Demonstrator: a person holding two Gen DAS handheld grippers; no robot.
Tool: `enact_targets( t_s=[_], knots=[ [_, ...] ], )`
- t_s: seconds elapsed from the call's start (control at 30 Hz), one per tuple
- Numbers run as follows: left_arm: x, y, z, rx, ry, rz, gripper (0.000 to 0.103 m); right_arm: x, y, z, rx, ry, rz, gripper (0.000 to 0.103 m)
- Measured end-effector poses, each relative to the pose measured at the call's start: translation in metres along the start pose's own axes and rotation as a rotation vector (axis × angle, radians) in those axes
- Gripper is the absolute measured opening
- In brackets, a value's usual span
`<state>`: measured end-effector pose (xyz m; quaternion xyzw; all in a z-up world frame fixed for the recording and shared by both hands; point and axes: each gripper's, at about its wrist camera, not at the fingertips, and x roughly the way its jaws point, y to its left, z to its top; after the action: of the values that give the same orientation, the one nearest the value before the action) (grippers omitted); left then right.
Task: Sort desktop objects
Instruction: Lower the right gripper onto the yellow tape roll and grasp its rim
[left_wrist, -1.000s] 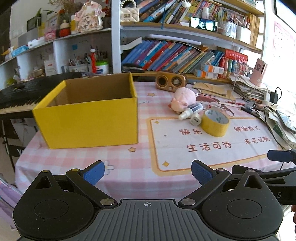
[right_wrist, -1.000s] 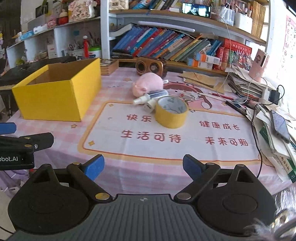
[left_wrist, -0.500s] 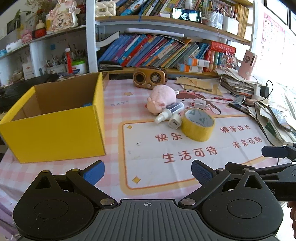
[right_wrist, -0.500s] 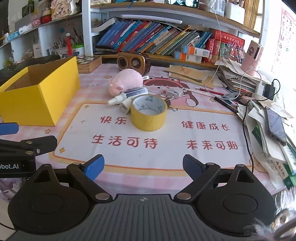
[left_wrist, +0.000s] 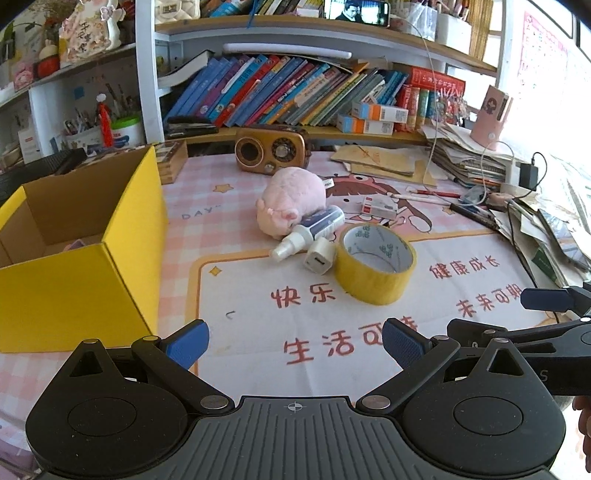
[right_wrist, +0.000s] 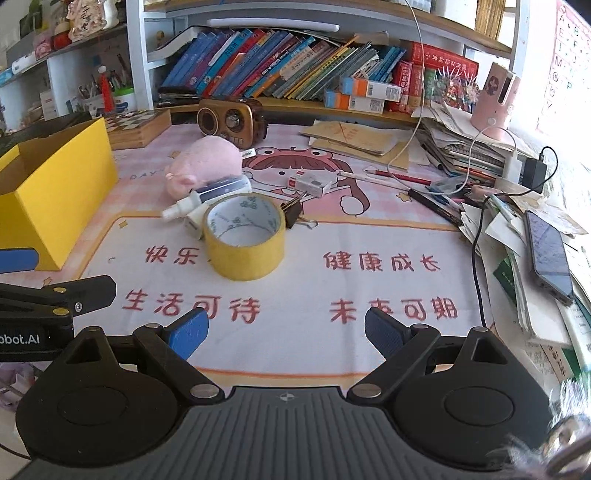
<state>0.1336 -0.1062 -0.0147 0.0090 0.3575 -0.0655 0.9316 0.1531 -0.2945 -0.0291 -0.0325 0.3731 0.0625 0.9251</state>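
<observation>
A yellow tape roll (left_wrist: 375, 267) (right_wrist: 244, 240) stands on the printed mat. Beside it lie a white charger cube (left_wrist: 320, 256), a white spray bottle (left_wrist: 308, 230) (right_wrist: 207, 195) and a pink plush pig (left_wrist: 290, 201) (right_wrist: 205, 164). An open yellow cardboard box (left_wrist: 79, 258) (right_wrist: 55, 192) sits at the left. My left gripper (left_wrist: 295, 343) hovers open over the mat's near edge, short of the tape. My right gripper (right_wrist: 286, 332) is open too, nothing between its blue pads, the tape ahead and slightly left.
A brown radio (left_wrist: 271, 151) and a shelf of books (left_wrist: 295, 92) stand behind. A black binder clip (right_wrist: 295, 214), a small white box (right_wrist: 308, 182), pens and a phone (right_wrist: 548, 254) on stacked papers (right_wrist: 480, 155) crowd the right side. A wooden chess box (right_wrist: 138, 127) lies behind the yellow box.
Both grippers have moved right and forward over the table, so the tape and plush pig look nearer and the yellow box has slid left. Both stay open.
</observation>
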Motion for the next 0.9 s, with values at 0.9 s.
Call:
enact_targets(
  t_s=[0.9],
  knots=[
    [0.039,-0.012,0.032,-0.043,0.077,0.21,0.102,0.091,-0.007,0.057,-0.098,0.075,0.228,0.092]
  ],
)
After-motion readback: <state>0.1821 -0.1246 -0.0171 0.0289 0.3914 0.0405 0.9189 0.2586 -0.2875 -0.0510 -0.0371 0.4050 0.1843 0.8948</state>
